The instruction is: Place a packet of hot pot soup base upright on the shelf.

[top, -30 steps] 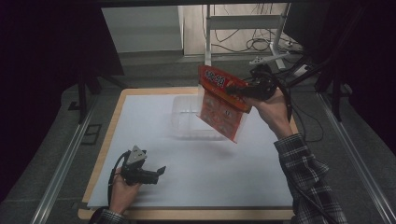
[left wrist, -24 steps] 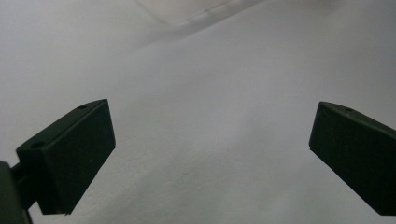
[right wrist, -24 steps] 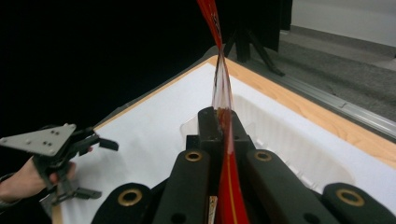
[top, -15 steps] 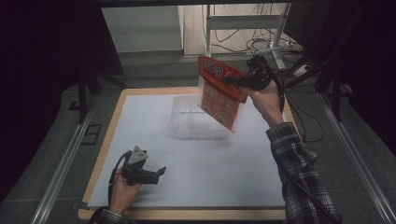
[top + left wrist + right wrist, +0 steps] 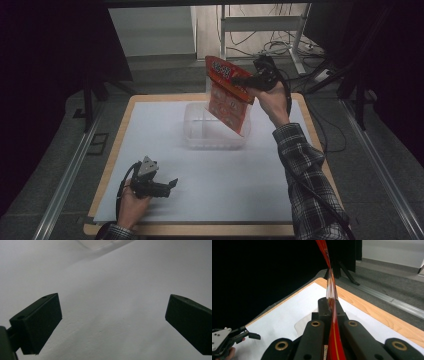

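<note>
Left gripper: rests on the surface near its front left corner, held in the left hand; jaws stand wide apart with nothing between them, bare white sheet showing in the gap in the left gripper view. Clear tub: shallow, see-through plastic, set on the surface toward the far edge, a little right of the middle; likely light and easily nudged. Red packet: flat printed pouch, hanging tilted in the air just above the tub, lower corner over the tub's right side. Judged light, thin and floppy, with a slick film skin; it bows in the right gripper view, so a hold on one edge lets the rest swing. Best taken along the sealed top edge, where the film is doubled and stiffest. Right gripper: raised over the far edge of the surface, jaws shut tight on the packet's upper edge, the film pinched thin between them.
</note>
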`<action>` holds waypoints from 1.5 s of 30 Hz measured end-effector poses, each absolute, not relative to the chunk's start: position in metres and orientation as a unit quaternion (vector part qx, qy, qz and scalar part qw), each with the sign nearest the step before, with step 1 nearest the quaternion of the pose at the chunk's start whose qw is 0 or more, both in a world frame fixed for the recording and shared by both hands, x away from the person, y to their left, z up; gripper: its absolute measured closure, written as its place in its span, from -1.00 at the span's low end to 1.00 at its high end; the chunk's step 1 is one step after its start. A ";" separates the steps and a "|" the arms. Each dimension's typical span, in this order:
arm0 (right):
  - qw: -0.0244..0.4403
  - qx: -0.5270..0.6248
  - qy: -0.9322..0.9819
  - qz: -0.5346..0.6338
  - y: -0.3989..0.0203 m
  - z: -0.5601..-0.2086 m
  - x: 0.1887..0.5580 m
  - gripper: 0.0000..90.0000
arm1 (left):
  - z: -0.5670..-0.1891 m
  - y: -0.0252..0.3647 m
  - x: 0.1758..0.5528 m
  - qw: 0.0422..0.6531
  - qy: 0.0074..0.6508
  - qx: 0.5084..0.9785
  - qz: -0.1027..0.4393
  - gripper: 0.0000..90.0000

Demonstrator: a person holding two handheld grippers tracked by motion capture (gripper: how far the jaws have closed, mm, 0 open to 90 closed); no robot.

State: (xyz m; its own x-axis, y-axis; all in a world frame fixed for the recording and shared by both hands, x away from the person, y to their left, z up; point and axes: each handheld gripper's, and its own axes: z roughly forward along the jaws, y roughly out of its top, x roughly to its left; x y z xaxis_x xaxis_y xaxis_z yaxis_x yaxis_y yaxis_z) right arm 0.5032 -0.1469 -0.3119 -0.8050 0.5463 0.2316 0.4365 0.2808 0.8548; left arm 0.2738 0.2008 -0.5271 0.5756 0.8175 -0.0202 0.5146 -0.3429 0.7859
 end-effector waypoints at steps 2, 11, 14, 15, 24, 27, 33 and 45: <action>0.050 0.311 0.799 0.511 -0.145 -0.317 0.507 0.98 | -0.527 0.201 0.274 0.392 0.419 0.796 0.192 -0.99; 0.044 0.324 0.810 0.488 -0.142 -0.345 0.520 0.97 | -0.528 0.200 0.274 0.388 0.419 0.798 0.192 -0.99; 0.039 0.325 0.806 0.493 -0.146 -0.352 0.524 0.97 | -0.528 0.200 0.274 0.388 0.419 0.798 0.192 -0.99; 0.049 0.325 0.807 0.490 -0.148 -0.352 0.524 0.97 | -0.528 0.200 0.275 0.388 0.419 0.798 0.191 -0.99; 0.128 0.335 0.821 0.444 -0.162 -0.357 0.531 0.95 | -0.529 0.198 0.275 0.380 0.418 0.802 0.193 -0.99; 0.132 0.355 0.814 0.442 -0.170 -0.362 0.537 0.94 | -0.529 0.199 0.275 0.380 0.418 0.802 0.193 -0.99; 0.140 0.383 0.802 0.436 -0.182 -0.370 0.546 0.81 | -0.530 0.198 0.275 0.377 0.419 0.803 0.194 -0.99; 0.150 0.377 0.803 0.437 -0.174 -0.364 0.539 0.14 | -0.529 0.198 0.275 0.377 0.418 0.803 0.195 -0.99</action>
